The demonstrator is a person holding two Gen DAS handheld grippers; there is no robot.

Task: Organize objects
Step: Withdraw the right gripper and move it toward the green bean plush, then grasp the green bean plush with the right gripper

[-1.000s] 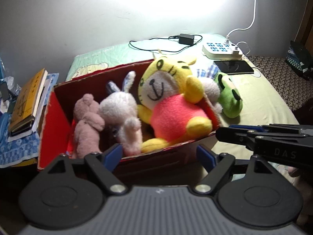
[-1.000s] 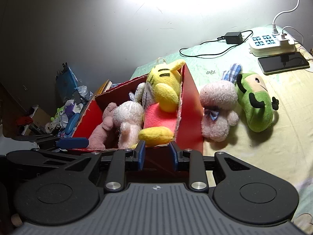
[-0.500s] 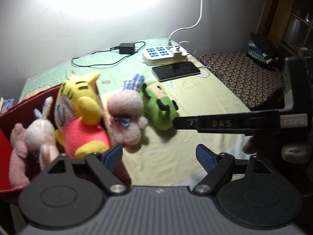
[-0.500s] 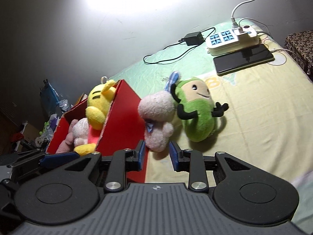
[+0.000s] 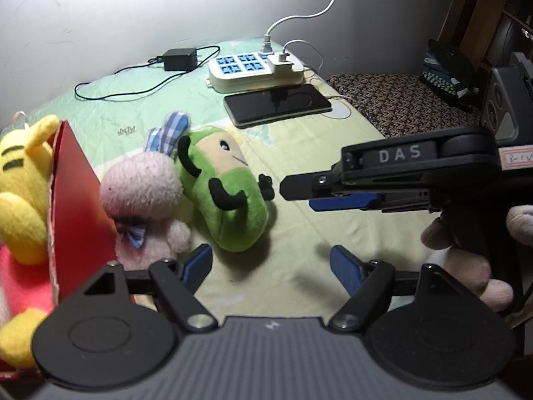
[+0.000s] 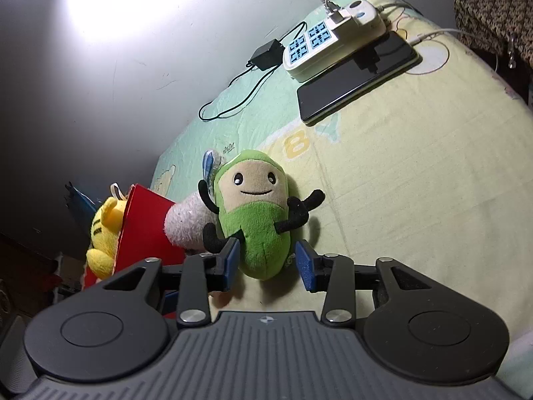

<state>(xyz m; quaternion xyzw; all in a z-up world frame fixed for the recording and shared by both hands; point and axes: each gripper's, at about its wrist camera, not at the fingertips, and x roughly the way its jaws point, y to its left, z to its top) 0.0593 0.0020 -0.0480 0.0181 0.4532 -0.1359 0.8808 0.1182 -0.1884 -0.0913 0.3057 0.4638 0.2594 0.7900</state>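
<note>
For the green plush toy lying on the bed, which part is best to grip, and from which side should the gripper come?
Probably its lower body. The green plush toy lies on its back, head toward the wall, and its rounded lower end already sits between the open fingers of the right gripper, whose jaws have just been opening. Come from the foot end, away from the pink rabbit leaning on it.

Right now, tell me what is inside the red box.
A yellow plush toy with a pink belly sits inside the red box. The box wall and the left gripper hide the rest of the inside.

Bed (image 5: 333,233): plush toys (image 5: 226,200), phone (image 5: 276,103).
</note>
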